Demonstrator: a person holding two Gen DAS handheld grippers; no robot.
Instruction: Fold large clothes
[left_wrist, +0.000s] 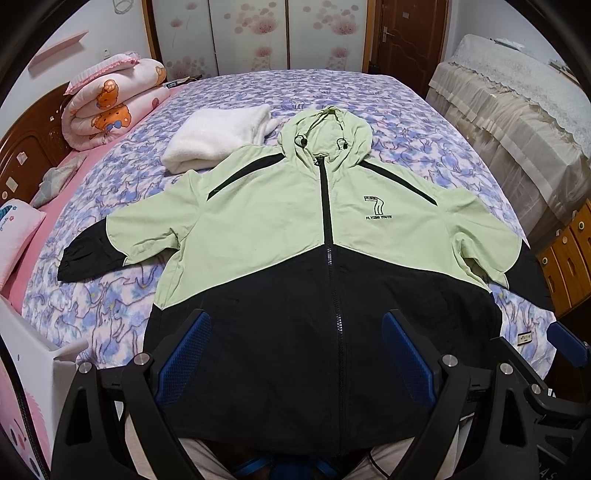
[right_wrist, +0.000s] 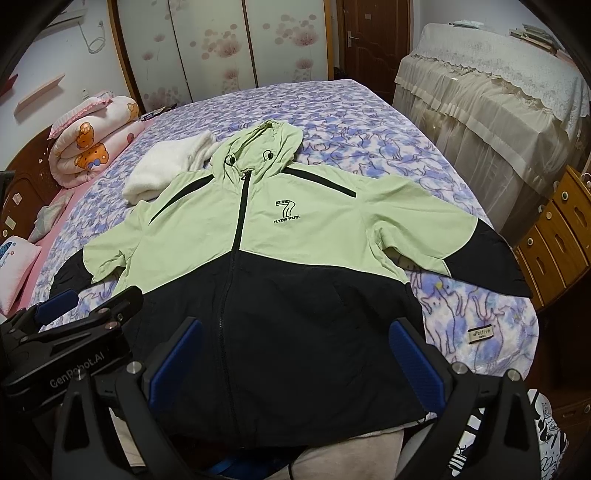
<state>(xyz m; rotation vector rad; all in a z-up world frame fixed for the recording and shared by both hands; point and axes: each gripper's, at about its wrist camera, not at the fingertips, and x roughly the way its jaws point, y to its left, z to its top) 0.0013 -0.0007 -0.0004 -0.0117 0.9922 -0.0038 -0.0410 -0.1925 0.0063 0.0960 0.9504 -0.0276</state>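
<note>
the hooded jacket (left_wrist: 280, 229) lies face up and zipped on the bed (left_wrist: 369, 96), hood toward the far end, both sleeves spread sideways, its black hem at the near edge just under the two tools. it looks like thin woven shell cloth: light, limp, probably a bit slick, so it should slide easily over the fleecy bedspread and will not hold a crease by itself. the zipper (left_wrist: 332, 280) gives the middle a slightly stiffer spine, a natural fold line.

the left tool (left_wrist: 295, 350) hovers over the lower black panel with its fingers spread and nothing between them. the right tool (right_wrist: 291, 354) is likewise spread and empty above the hem.

good places to pinch, i judge: the black cuff (left_wrist: 79, 260) of a sleeve, or a shoulder seam together with the hem corner below it. a folded white fleece (left_wrist: 218, 138) sits just beside the far shoulder and could snag a sleeve swung that way.
</note>
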